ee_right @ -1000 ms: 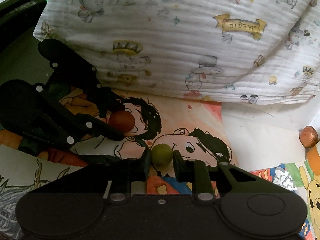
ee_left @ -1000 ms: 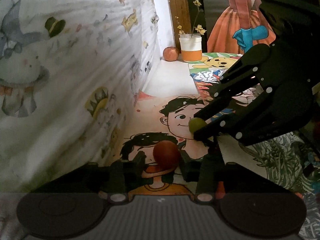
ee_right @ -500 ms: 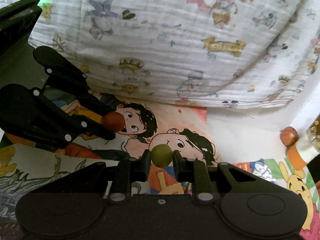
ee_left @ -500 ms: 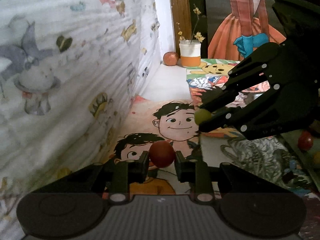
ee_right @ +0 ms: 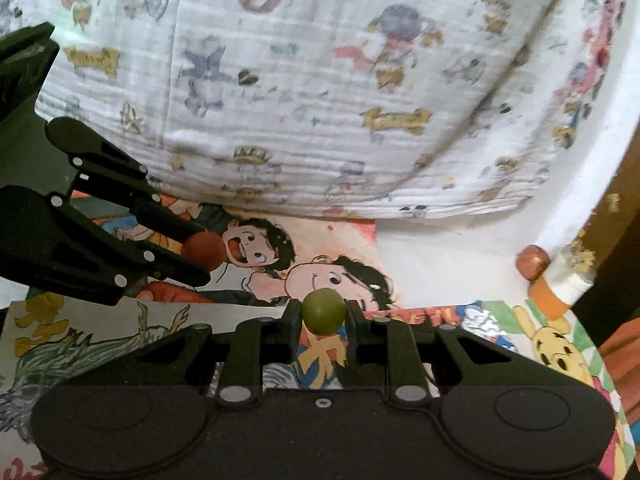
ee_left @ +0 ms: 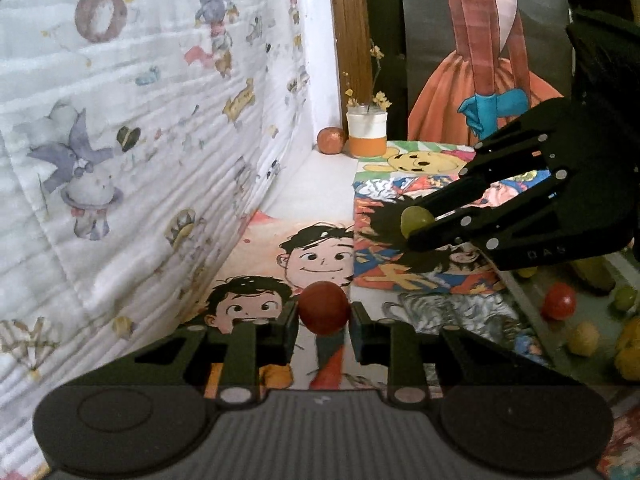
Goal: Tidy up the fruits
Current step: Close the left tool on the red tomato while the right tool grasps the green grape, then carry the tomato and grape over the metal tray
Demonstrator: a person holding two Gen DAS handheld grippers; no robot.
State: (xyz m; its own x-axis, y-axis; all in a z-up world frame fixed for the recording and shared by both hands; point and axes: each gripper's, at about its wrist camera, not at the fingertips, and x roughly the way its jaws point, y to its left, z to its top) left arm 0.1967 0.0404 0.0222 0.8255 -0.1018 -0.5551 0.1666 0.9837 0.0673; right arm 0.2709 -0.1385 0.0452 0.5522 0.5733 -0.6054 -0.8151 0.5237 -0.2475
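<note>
Your left gripper (ee_left: 324, 314): jaws clamped on small round red fruit (ee_left: 324, 307), held clear above cartoon-print paper mat (ee_left: 320, 236).

Your right gripper (ee_right: 323, 316): jaws clamped on small round green fruit (ee_right: 323, 311), also aloft, beside the left one.

Step in hand, by my reading: carry phase, both fruits in transit.

Loose fruits, red, green, yellow, lie in dark tray (ee_left: 600, 308) at your right; likely sorting spot, though destination is uncertain.

Next move calls for: pick drop spot per colour, lower, then part jaws gently; round fruit rolls.

Orange-white jar with dried flowers (ee_left: 367, 132) far off; avoid it.
</note>
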